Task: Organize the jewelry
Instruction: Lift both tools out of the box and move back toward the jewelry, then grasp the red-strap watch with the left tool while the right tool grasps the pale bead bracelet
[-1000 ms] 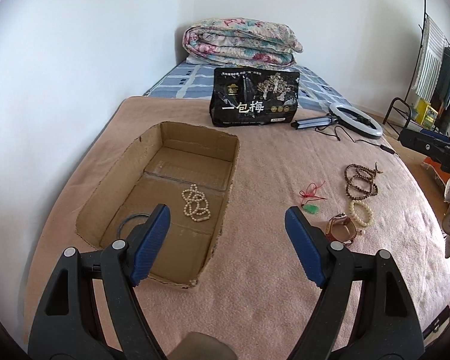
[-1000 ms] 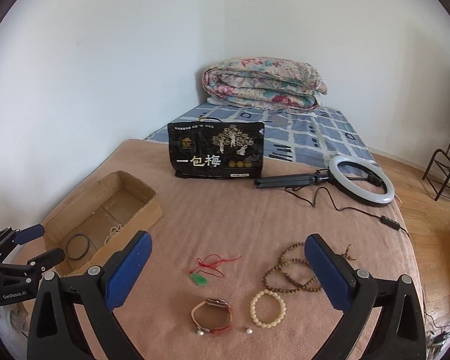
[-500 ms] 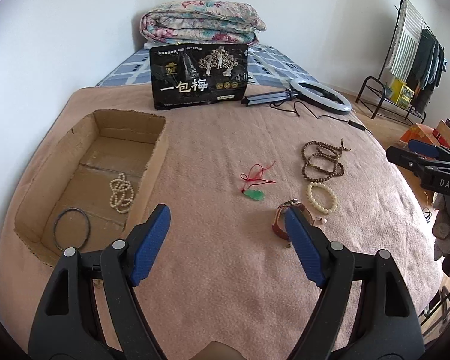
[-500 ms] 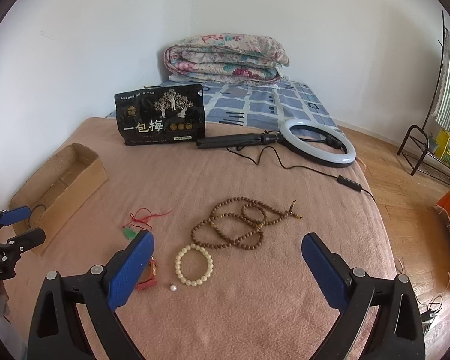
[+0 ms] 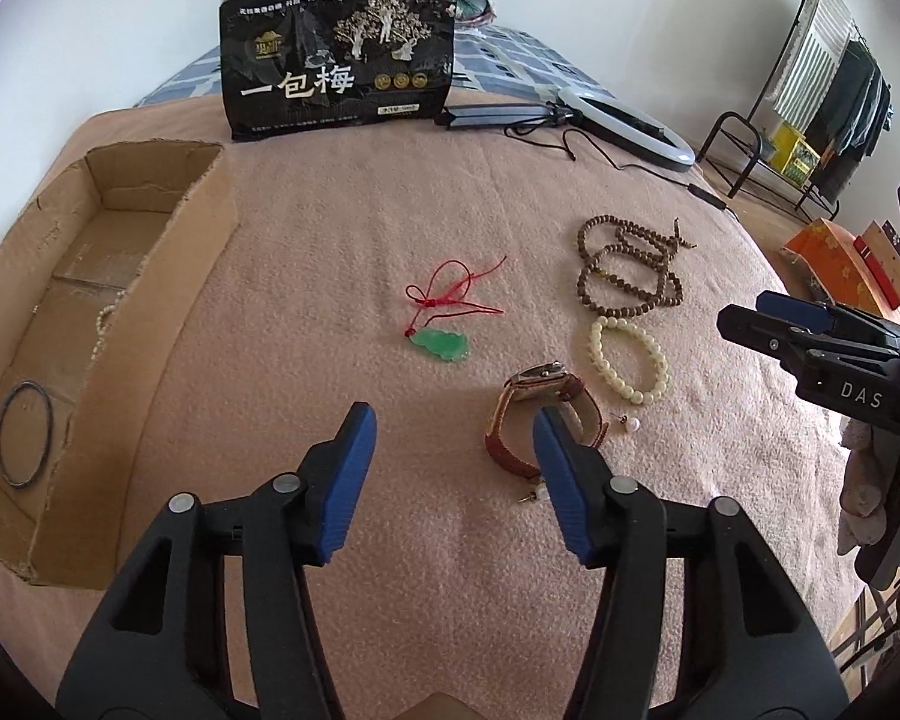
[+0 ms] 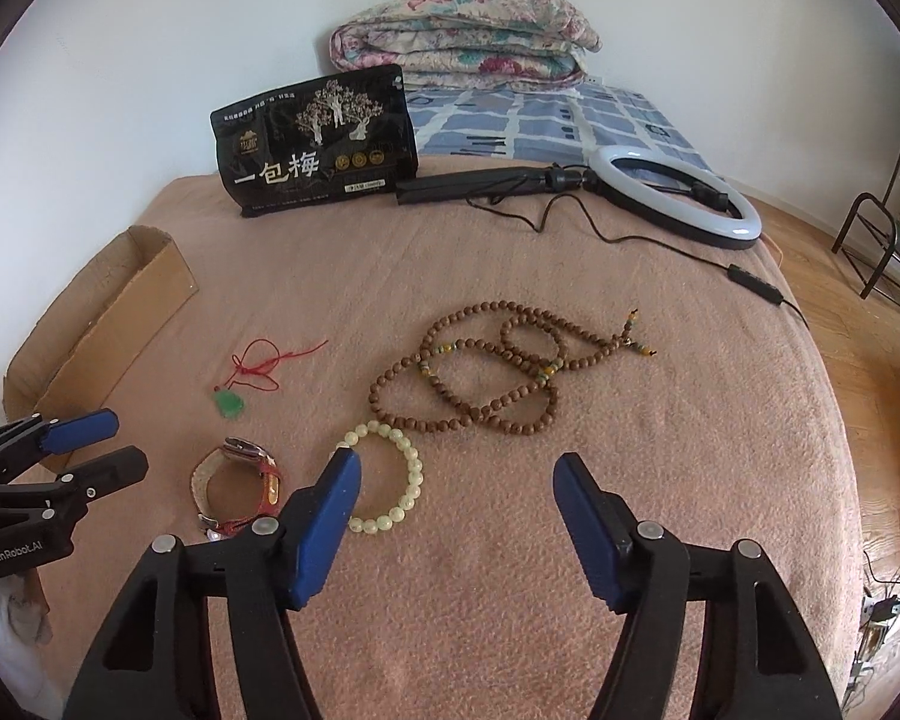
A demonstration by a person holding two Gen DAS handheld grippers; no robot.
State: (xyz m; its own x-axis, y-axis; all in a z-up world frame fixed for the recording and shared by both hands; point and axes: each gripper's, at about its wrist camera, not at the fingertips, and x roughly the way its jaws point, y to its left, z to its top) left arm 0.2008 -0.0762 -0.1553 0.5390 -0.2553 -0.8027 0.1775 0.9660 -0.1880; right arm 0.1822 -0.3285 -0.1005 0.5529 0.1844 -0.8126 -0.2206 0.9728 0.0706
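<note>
My left gripper (image 5: 450, 426) is open and empty, just short of a green pendant on red cord (image 5: 441, 343). A red-strap watch (image 5: 534, 414) lies by its right finger. A cream bead bracelet (image 5: 630, 360) and a brown bead necklace (image 5: 627, 267) lie to the right. My right gripper (image 6: 456, 474) is open and empty, over the blanket below the necklace (image 6: 492, 372), with the bracelet (image 6: 387, 480) by its left finger. The cardboard box (image 5: 168, 276) at left holds a black ring (image 5: 25, 433) and a pearl strand (image 5: 105, 324).
A black snack bag (image 5: 336, 60) stands at the back, with a ring light (image 6: 672, 192) and its cable beside it. Two small pearl earrings (image 5: 627, 423) lie near the watch. A folded quilt (image 6: 462, 39) lies behind. The bed edge drops off at right.
Both grippers moved forward and lower toward the jewelry on the blanket. The left one swung right, away from the box. Both stayed open.
</note>
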